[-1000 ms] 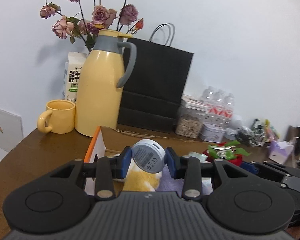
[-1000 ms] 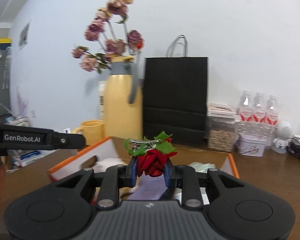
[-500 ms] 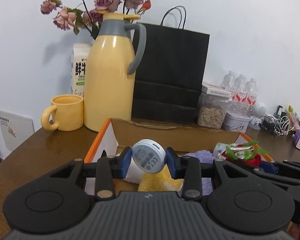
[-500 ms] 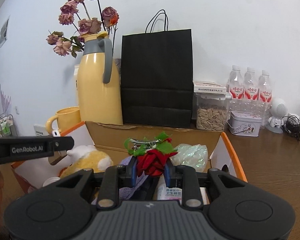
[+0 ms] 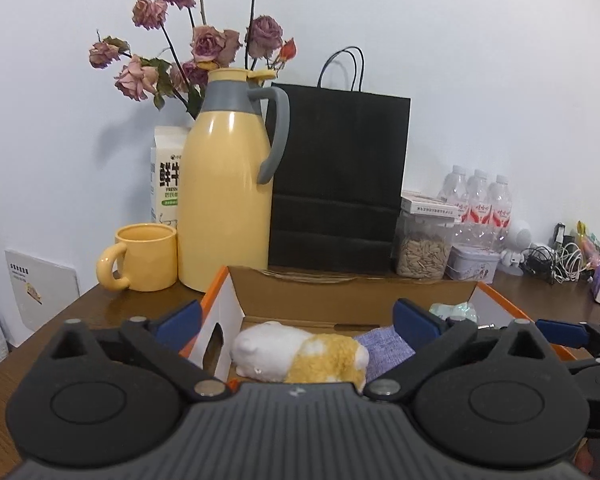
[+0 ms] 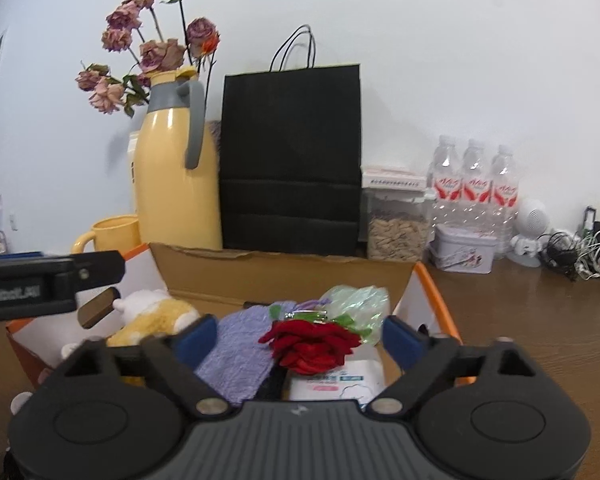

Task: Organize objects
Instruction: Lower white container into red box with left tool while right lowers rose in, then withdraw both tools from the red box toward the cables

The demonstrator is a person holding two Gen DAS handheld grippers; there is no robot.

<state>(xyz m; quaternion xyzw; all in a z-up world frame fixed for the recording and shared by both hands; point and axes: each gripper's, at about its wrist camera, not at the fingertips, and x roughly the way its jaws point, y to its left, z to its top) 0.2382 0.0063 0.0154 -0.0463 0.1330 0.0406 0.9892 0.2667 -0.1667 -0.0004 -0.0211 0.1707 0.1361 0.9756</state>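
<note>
An open cardboard box (image 5: 352, 294) with orange edges sits on the wooden table; it also shows in the right wrist view (image 6: 284, 268). My left gripper (image 5: 298, 318) is open and empty above a white and yellow plush toy (image 5: 300, 350) in the box. The round white device is out of sight. My right gripper (image 6: 296, 338) is open above the box. A red fabric rose with green leaves (image 6: 310, 340) lies between its fingers on a white packet (image 6: 332, 384), next to a purple cloth (image 6: 240, 348).
Behind the box stand a yellow thermos jug (image 5: 226, 184), a yellow mug (image 5: 142, 258), a milk carton (image 5: 166, 176), a black paper bag (image 5: 338, 176), a seed jar (image 5: 422, 248), a tin (image 5: 472, 264) and water bottles (image 5: 478, 200). Cables (image 5: 560, 260) lie at the right.
Both grippers have opened. The left one let go of the round white device, which is gone from view. The right one let go of the rose, which now lies in the box.
</note>
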